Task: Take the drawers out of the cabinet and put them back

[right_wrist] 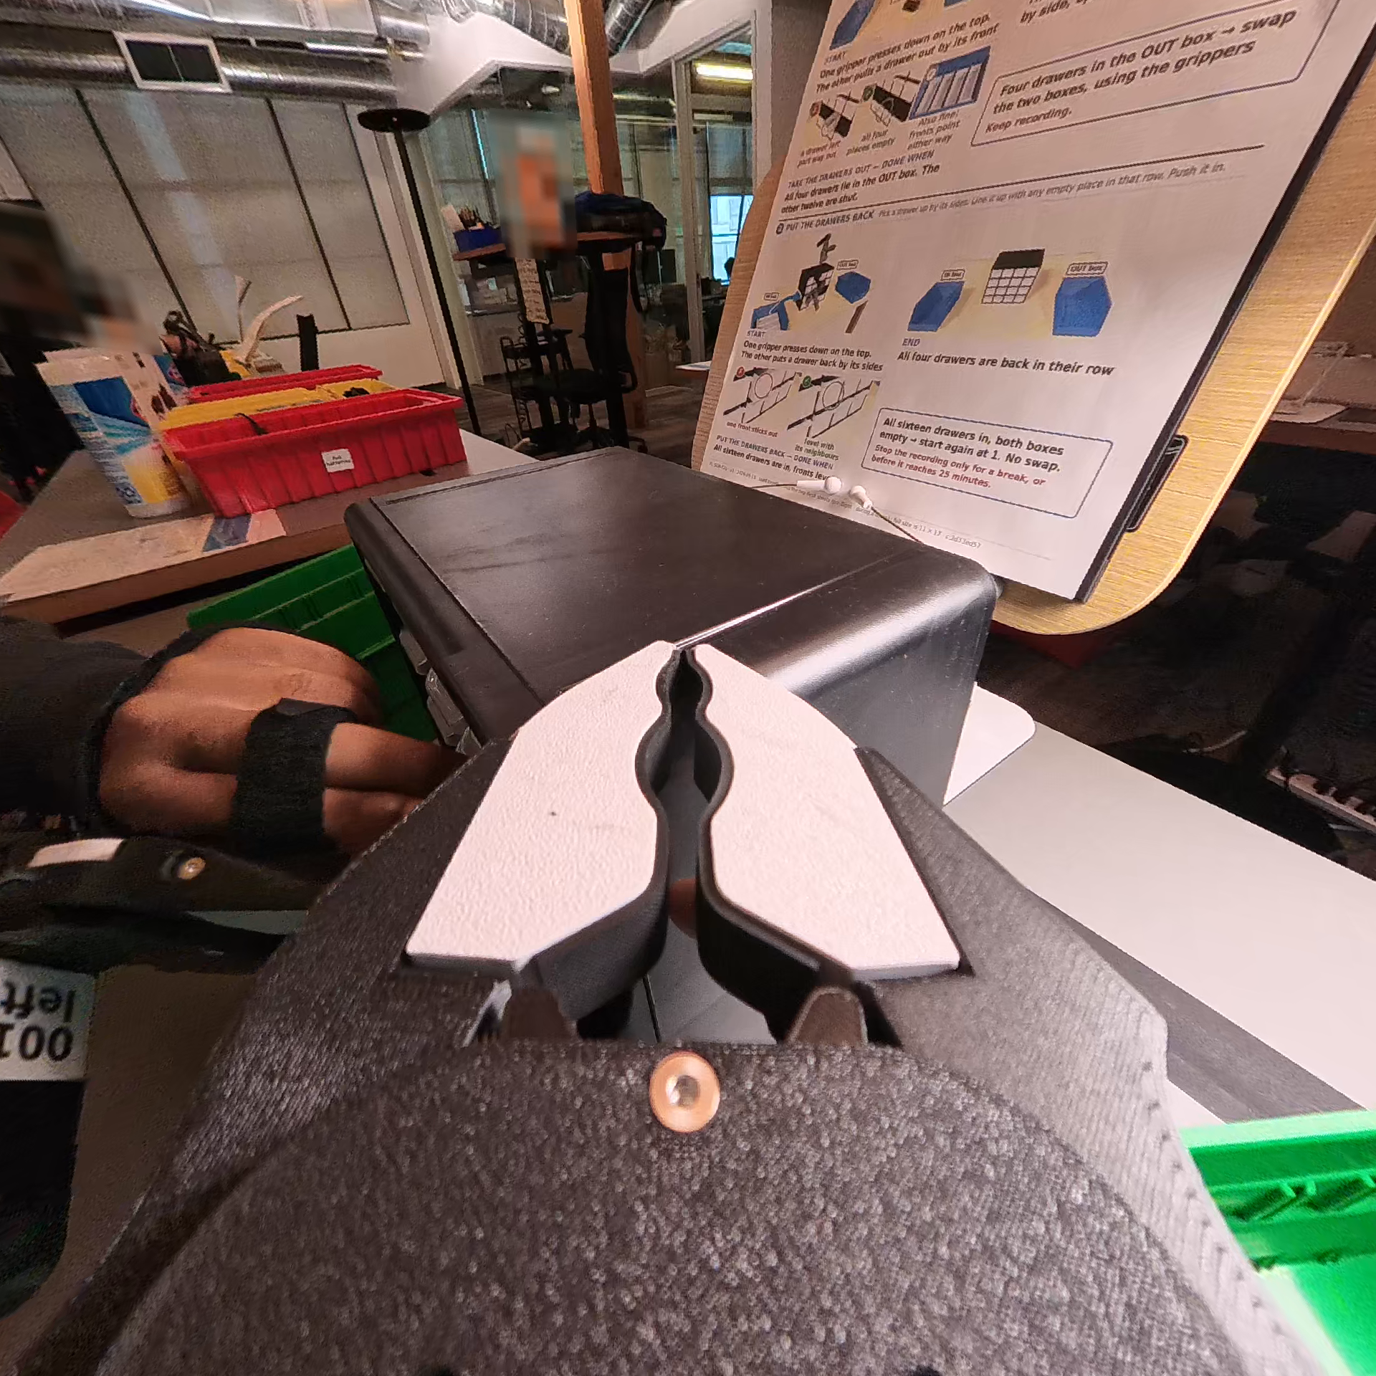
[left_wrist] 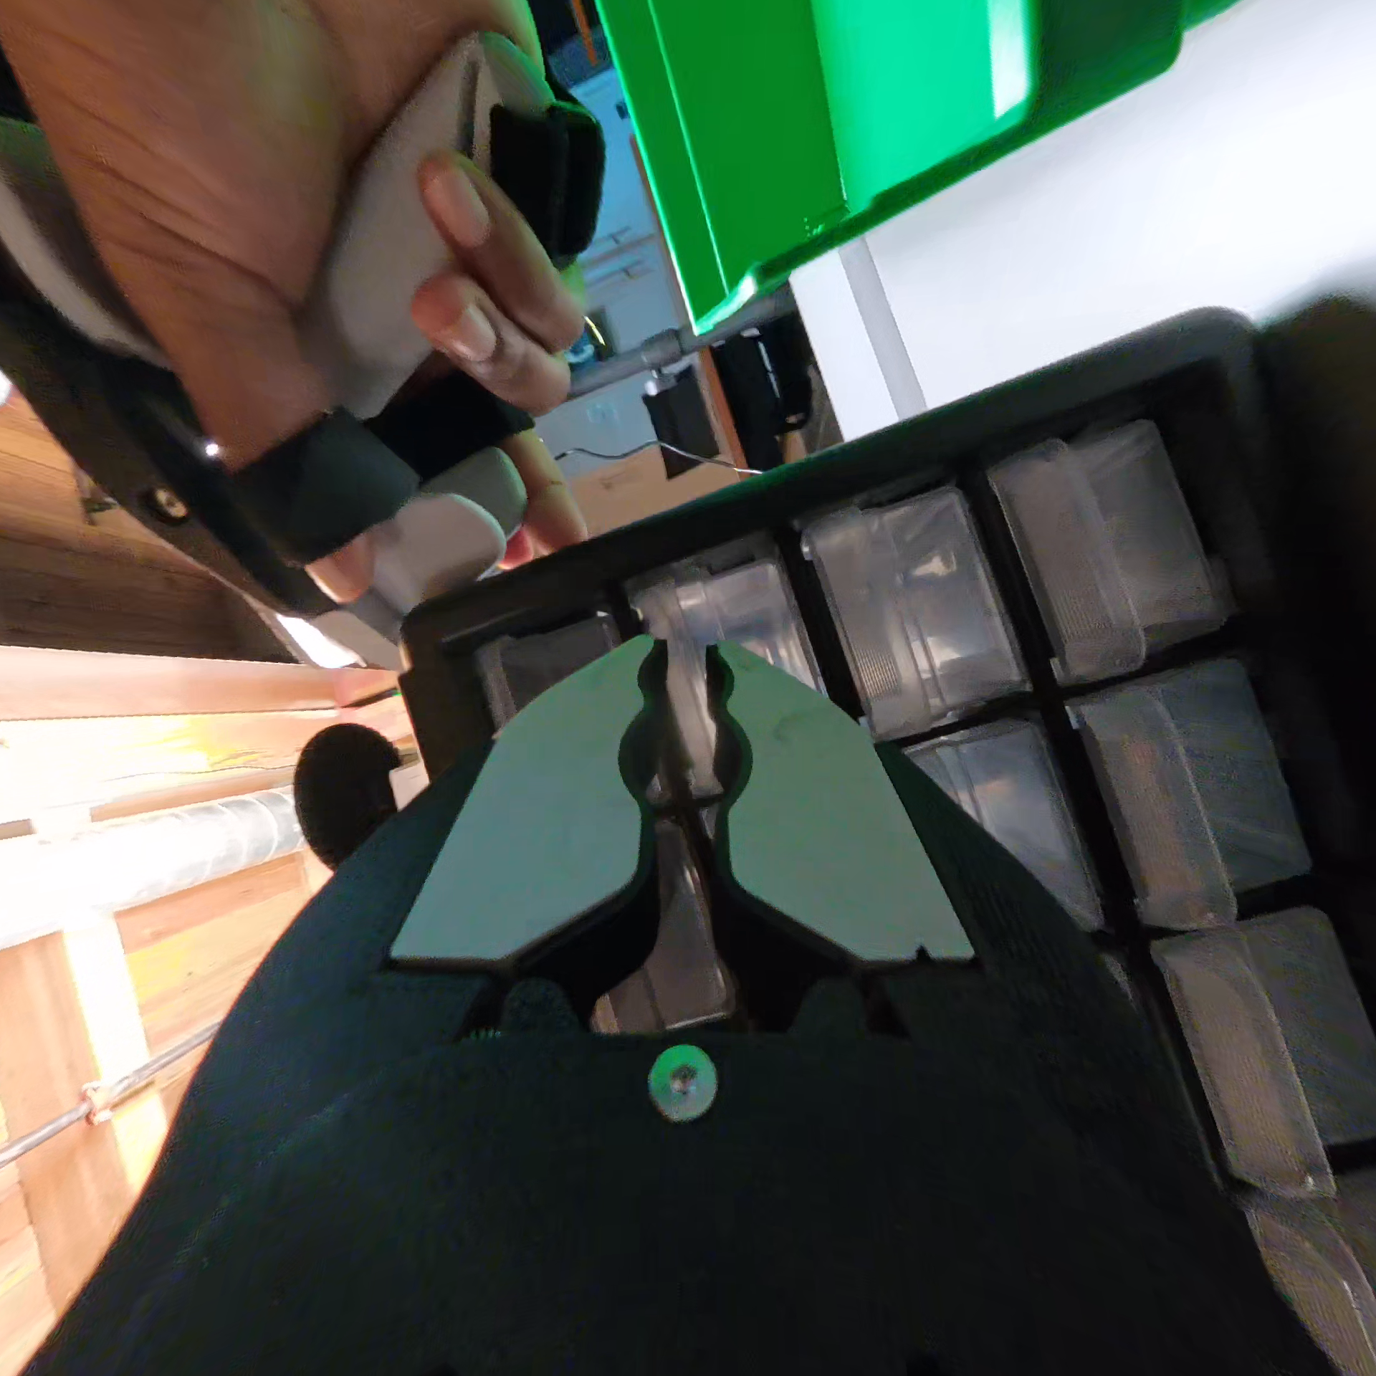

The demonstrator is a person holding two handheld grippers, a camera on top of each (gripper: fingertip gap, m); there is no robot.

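Drawers of clear plastic fill the front of the black cabinet (left_wrist: 1228, 387), and the one that matters is the drawer (left_wrist: 715, 603) in the cabinet's end column, second slot in from the corner. The left gripper (left_wrist: 681, 651) sits straight in front of it, its fingers narrowed onto the drawer's thin front tab, which runs up between them; they seem to pinch it, though motion blur leaves the contact a little unsure. The drawer's long axis runs back into the cabinet, in line with the gripper's fingers, so the likely pull is straight back along them. The slot next to it, at the cabinet's very corner, looks dark and may be empty.

Farther along the cabinet's front, the other drawers (left_wrist: 1102, 558) sit pushed in.

On the cabinet's top, the right gripper (right_wrist: 683, 649) has its fingers pressed together on nothing, tips at the near top edge, apparently to hold the cabinet down. The left one is plainly the nearer to the drawer.

Beyond the cabinet stand a green bin (left_wrist: 856, 134) and a propped instruction sheet (right_wrist: 1005, 298).
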